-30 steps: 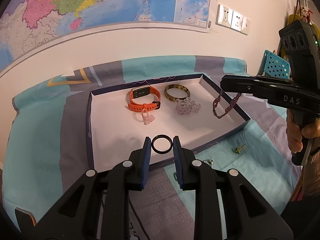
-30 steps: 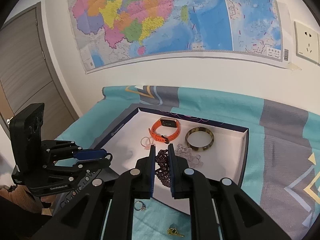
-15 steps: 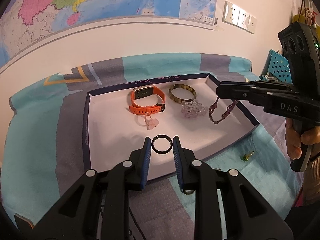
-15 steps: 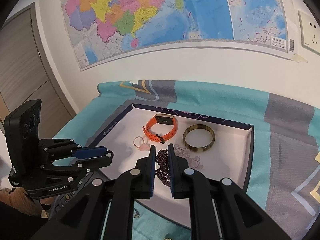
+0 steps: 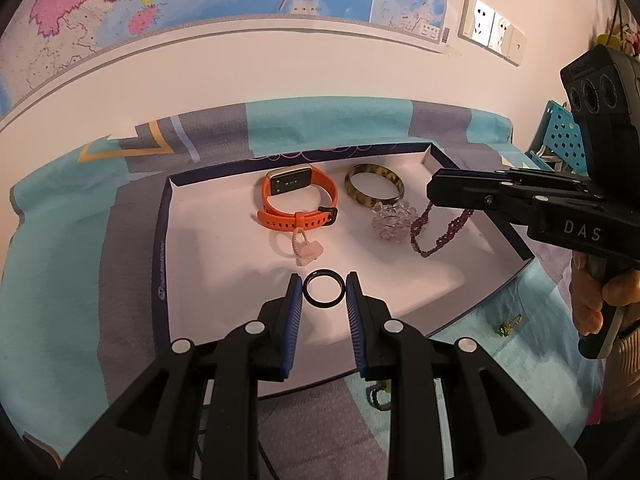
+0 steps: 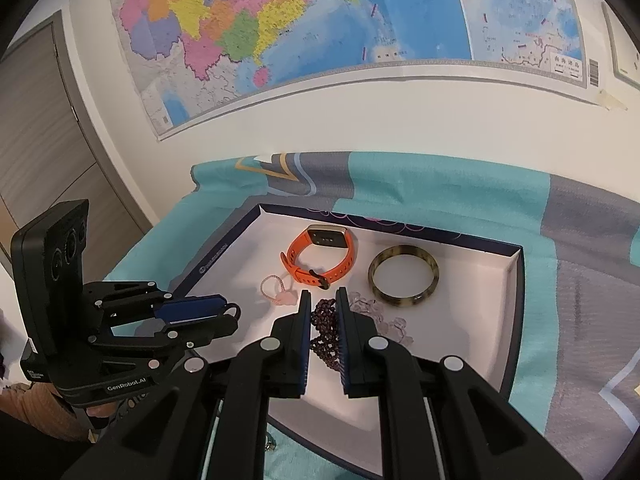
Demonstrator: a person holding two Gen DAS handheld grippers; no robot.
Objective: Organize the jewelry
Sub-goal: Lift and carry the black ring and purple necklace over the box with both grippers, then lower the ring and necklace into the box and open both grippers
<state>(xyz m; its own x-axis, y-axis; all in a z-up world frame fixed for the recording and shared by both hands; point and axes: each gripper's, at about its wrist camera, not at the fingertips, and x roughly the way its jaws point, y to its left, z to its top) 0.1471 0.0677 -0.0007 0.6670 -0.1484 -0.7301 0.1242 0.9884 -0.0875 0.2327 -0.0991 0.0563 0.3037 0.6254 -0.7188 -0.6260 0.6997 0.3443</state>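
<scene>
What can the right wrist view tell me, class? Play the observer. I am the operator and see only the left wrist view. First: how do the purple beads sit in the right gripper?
Observer: Looking along the right gripper, the beads are bunched between both pads, which press on them.
Operator: And my own gripper, seen from the side?
Observer: The ring pokes out just past the tips of the left gripper, near the left wall of the tray.
Operator: Anything off to my left?
Observer: A grey door stands beside the wall with the map.
</scene>
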